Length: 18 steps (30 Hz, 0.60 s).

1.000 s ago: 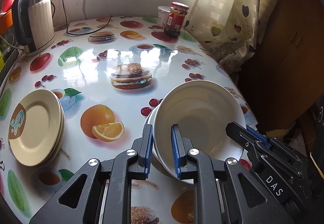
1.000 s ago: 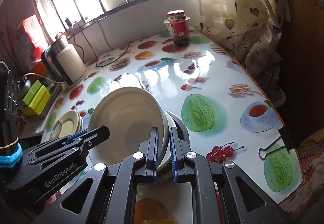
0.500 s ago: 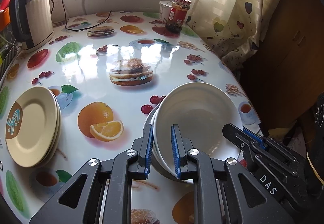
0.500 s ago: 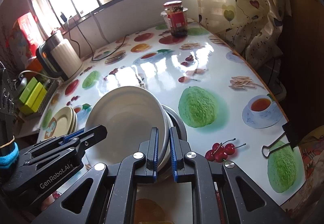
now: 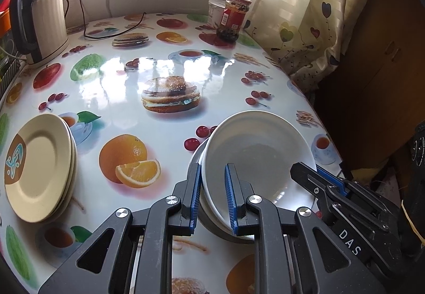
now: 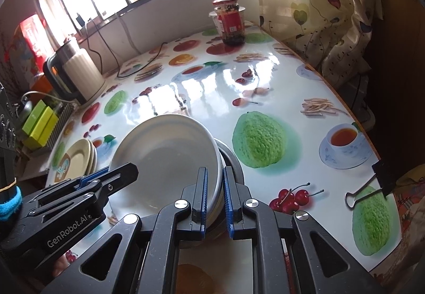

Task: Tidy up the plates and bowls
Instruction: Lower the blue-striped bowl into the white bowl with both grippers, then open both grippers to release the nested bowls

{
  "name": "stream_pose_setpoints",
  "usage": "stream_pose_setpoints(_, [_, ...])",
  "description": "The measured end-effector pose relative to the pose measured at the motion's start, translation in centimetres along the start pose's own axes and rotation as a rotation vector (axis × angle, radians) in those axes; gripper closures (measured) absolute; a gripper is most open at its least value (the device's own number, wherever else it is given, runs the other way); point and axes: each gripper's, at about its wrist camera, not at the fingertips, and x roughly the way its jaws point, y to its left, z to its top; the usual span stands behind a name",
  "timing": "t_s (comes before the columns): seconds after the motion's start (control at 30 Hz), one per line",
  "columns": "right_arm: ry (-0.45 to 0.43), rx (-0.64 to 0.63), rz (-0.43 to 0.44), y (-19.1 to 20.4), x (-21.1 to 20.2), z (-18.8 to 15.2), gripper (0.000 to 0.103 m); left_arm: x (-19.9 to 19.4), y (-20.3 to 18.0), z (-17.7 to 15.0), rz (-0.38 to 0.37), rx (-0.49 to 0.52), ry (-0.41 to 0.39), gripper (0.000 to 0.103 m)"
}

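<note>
A white bowl (image 5: 260, 150) sits nested in a stack of bowls (image 6: 170, 158) with a grey one underneath, near the table's front right. My left gripper (image 5: 211, 197) is shut on the stack's near left rim. My right gripper (image 6: 214, 199) is shut on the near right rim. Each gripper shows in the other's view. A stack of cream plates (image 5: 37, 166) with a brown and blue mark lies at the left; it also shows in the right wrist view (image 6: 75, 158).
A kettle (image 5: 39, 25) with its cord stands at the back left. A red-lidded jar (image 5: 233, 17) and a white tub stand at the back right. A curtain (image 5: 305, 15) hangs by the table's right edge. A binder clip (image 6: 369, 187) lies at that edge.
Both grippers have drawn back toward me a little, still holding the bowls. The plates, kettle and jar have not moved.
</note>
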Motion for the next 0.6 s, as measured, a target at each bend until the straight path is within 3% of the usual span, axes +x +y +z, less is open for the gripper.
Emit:
stream_pose_setpoints(0.2, [-0.007, 0.003, -0.004, -0.2, -0.1, 0.1, 0.087, -0.1, 0.1, 0.0, -0.017, -0.001, -0.008, 0.081])
stream_pose_setpoints(0.37, [-0.038, 0.014, -0.009, -0.7, -0.7, 0.0, 0.074, -0.4, -0.1, -0.4, -0.03, 0.014, -0.021, 0.065])
stream_pose_setpoints(0.6, [-0.085, 0.023, -0.009, -1.2, -1.7, -0.3, 0.062, -1.6, 0.1, -0.6, -0.022, 0.031, -0.068, 0.063])
